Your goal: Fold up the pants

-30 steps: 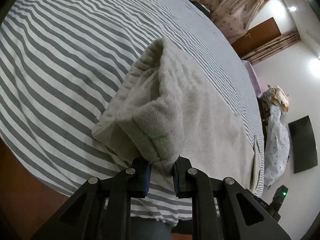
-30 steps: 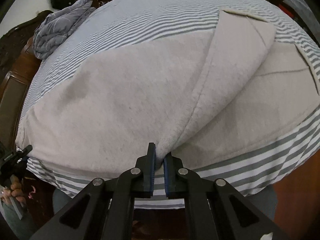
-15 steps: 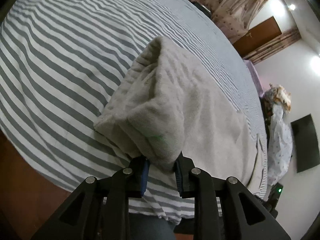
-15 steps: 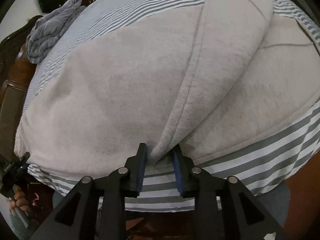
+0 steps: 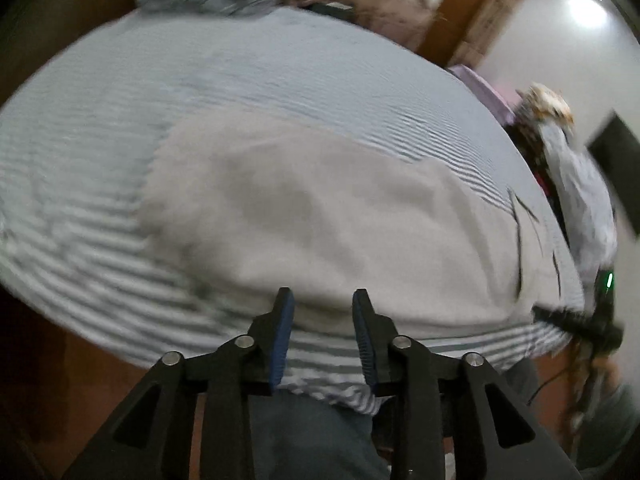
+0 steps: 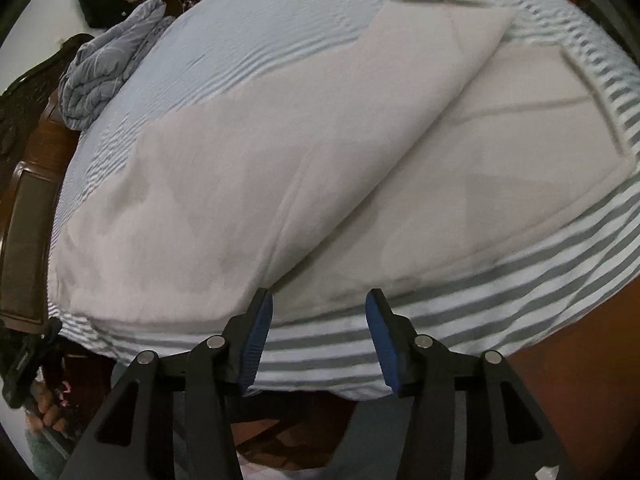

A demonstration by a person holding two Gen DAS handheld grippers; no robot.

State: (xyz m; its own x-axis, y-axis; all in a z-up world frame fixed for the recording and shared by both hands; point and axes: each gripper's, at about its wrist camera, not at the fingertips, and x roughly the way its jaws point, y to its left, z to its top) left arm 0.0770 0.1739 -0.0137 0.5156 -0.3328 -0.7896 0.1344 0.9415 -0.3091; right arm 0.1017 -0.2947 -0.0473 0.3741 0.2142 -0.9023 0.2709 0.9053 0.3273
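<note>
A rumpled grey blanket (image 6: 108, 68) is seen bunched at the far left of the bed, beside a dark wooden headboard (image 6: 24, 208). The grey-and-white striped sheet (image 6: 500, 292) is spread across the mattress, and the pale beige pants (image 6: 248, 184) are laid flat upon it near the front edge, one layer folded diagonally over the other, with a fold line running from the upper right down toward the near hem. In the left wrist view, which is blurred, the pants (image 5: 312, 220) are shown lying flat on the striped sheet (image 5: 80, 184). The left gripper (image 5: 322, 312) is held just above the near hem; its jaws have just been opening, stand apart, and nothing is pinched between them. The right gripper (image 6: 320, 312) is held over the near edge of the pants where the fold meets the sheet; its jaws have likewise just been opening, are spread wider, and are clear of the cloth. A wooden door (image 5: 456, 12) and a lit white wall (image 5: 560, 40) are noted at far right.
</note>
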